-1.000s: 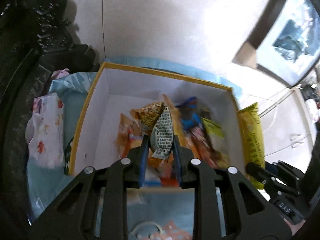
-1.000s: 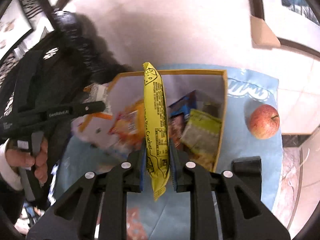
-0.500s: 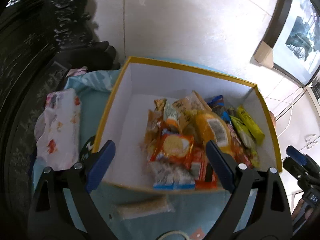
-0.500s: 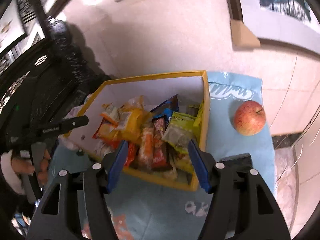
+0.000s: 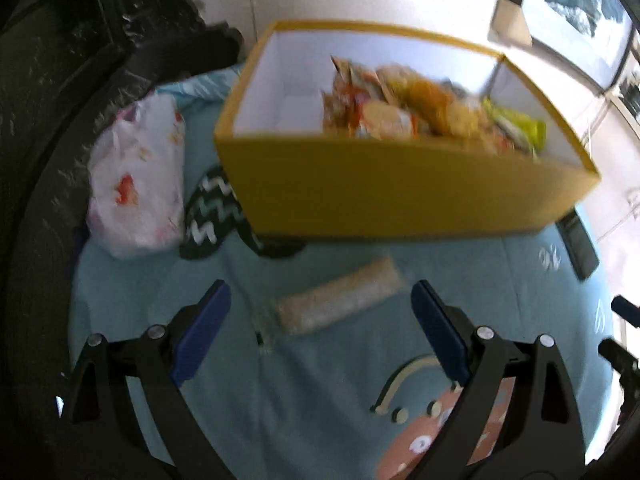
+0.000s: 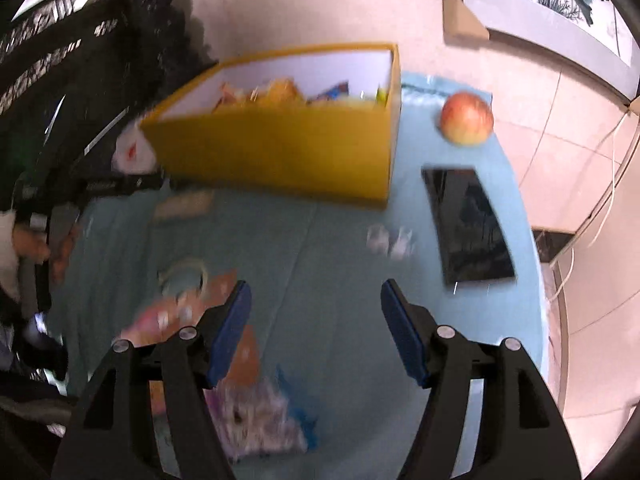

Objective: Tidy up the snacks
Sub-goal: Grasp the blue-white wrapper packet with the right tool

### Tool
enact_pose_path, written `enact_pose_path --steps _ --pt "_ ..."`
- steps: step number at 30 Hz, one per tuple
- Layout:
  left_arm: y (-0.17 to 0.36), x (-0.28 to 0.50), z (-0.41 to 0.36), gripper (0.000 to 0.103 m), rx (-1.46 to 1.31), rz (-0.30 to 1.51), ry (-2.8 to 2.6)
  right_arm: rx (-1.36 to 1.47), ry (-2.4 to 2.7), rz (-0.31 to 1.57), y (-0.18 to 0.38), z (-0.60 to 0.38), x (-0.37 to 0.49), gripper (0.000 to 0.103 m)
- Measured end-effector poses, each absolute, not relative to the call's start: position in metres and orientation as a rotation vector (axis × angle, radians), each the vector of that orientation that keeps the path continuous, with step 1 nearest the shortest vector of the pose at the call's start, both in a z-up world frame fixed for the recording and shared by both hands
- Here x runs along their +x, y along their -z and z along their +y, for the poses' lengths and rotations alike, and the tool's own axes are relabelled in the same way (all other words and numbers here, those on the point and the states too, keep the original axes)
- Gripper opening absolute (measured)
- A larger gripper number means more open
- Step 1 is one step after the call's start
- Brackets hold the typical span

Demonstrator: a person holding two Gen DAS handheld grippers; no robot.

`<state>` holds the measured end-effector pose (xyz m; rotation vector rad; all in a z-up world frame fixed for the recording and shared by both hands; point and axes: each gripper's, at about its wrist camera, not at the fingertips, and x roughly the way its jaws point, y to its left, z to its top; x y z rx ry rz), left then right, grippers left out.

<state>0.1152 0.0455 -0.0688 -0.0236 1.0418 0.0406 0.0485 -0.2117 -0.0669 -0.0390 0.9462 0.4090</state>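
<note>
Now both claws stand open with nothing between their blue pads. Just ahead of the left claw [image 5: 320,326] a pale wrapped snack bar [image 5: 338,302] lies on the light-blue-covered table [image 5: 328,392]. Beyond the right claw [image 6: 316,322] sits the yellow cardboard box [image 6: 280,152], heaped with snack packets [image 5: 420,108].
</note>
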Motion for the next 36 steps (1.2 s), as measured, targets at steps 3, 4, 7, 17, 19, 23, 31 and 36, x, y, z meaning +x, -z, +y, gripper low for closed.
enact_pose_path --steps 3,4,7,17,19,23,31,36 --pt "0.086 0.111 0.043 0.093 0.018 1.055 -0.015 -0.050 -0.399 0.961 0.077 -0.209 0.027 0.068" --pt "0.092 0.111 0.043 0.092 0.033 1.065 -0.008 -0.042 -0.394 0.969 0.081 -0.209 0.022 0.068" --pt "0.105 0.112 0.040 0.084 0.055 1.097 0.014 -0.034 -0.393 0.978 0.086 -0.203 0.010 0.068" --pt "0.126 0.121 0.031 0.078 0.116 1.129 0.020 -0.137 -0.398 1.015 0.114 -0.176 -0.019 0.068" --pt "0.126 0.123 0.030 0.078 0.113 1.131 0.012 -0.171 -0.403 1.031 0.122 -0.170 -0.021 0.068" --pt "0.127 0.127 0.026 0.073 0.129 1.129 0.004 -0.245 -0.399 1.042 0.130 -0.161 -0.021 0.067" --pt "0.134 0.134 0.022 0.037 0.231 1.159 -0.019 -0.254 -0.361 1.097 0.123 -0.165 -0.009 0.037" --pt "0.125 0.130 0.037 0.001 0.111 1.172 -0.014 -0.076 -0.368 1.133 0.112 -0.186 0.004 0.031"
